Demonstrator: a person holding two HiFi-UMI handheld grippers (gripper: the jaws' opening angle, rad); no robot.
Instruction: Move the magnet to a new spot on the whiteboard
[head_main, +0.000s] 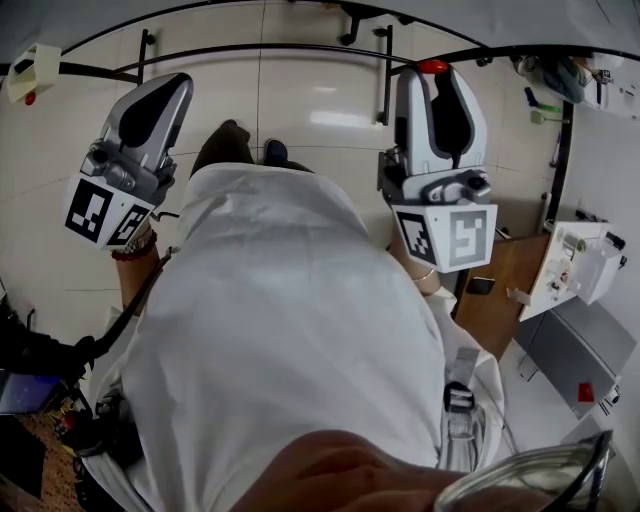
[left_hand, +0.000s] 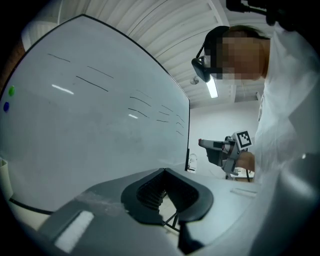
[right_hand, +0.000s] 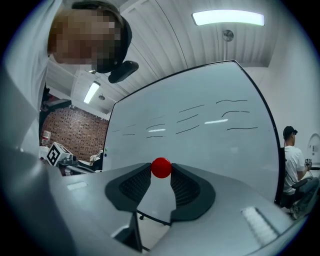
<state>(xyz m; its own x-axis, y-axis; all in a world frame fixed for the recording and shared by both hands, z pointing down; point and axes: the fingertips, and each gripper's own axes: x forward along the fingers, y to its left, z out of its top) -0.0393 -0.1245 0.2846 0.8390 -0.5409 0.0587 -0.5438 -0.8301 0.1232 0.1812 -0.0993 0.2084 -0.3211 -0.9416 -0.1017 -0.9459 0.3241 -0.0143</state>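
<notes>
A round red magnet (right_hand: 161, 168) sits pinched between the fingertips of my right gripper (right_hand: 161, 170), which is shut on it. In the head view the magnet (head_main: 432, 66) shows as a red cap at the tip of that gripper (head_main: 433, 72). The whiteboard (right_hand: 210, 135) with faint pen strokes fills the background behind it; whether the magnet touches it I cannot tell. My left gripper (left_hand: 162, 175) is shut with nothing in it, in front of the same whiteboard (left_hand: 100, 125). It appears at upper left in the head view (head_main: 178, 85).
A green magnet (left_hand: 11, 91) and a blue magnet (left_hand: 6, 106) sit at the board's left edge. The board's black stand (head_main: 385, 70) rises from the tiled floor. A bench with white equipment (head_main: 575, 265) stands at right. A seated person (right_hand: 291, 162) is beyond the board's right edge.
</notes>
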